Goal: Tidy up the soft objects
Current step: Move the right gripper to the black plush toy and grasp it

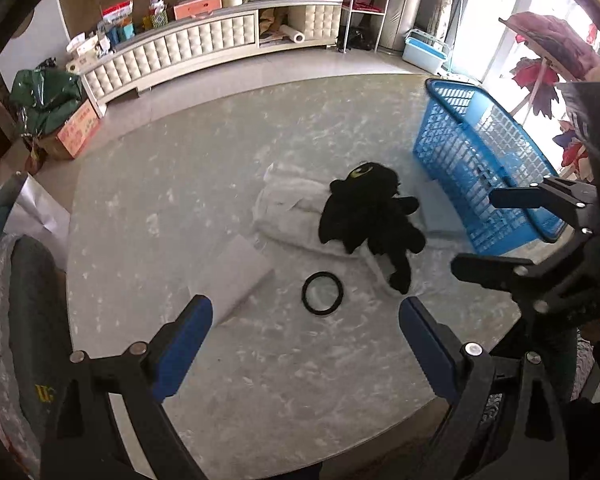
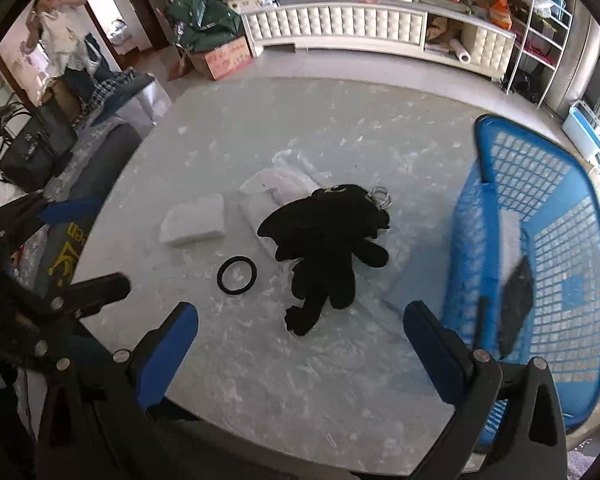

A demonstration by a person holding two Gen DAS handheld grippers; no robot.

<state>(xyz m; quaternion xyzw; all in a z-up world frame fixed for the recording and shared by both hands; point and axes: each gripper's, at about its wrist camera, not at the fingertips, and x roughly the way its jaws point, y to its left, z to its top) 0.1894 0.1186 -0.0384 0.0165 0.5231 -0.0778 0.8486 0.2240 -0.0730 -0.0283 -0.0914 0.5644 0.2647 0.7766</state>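
A black plush toy (image 1: 370, 220) (image 2: 328, 252) lies on a folded white cloth (image 1: 288, 216) (image 2: 276, 184) in the middle of the round marble table (image 1: 220, 168) (image 2: 260, 120). A white foam block (image 1: 236, 272) (image 2: 194, 224) and a black ring (image 1: 322, 293) (image 2: 237, 274) lie nearby. A blue plastic basket (image 1: 480, 160) (image 2: 540, 240) stands at the right; it holds a white piece and a dark flat piece (image 2: 516, 304). My left gripper (image 1: 306, 340) is open and empty above the table's near side. My right gripper (image 2: 300, 344) is open and empty, beside the basket.
A long white padded cabinet (image 1: 180, 52) (image 2: 360, 24) with boxes on top runs along the far wall. A cardboard box with a green bag (image 1: 60, 120) (image 2: 216, 52) stands on the floor. A person (image 2: 64, 36) stands at the far left. A black handbag (image 2: 32, 152) sits left.
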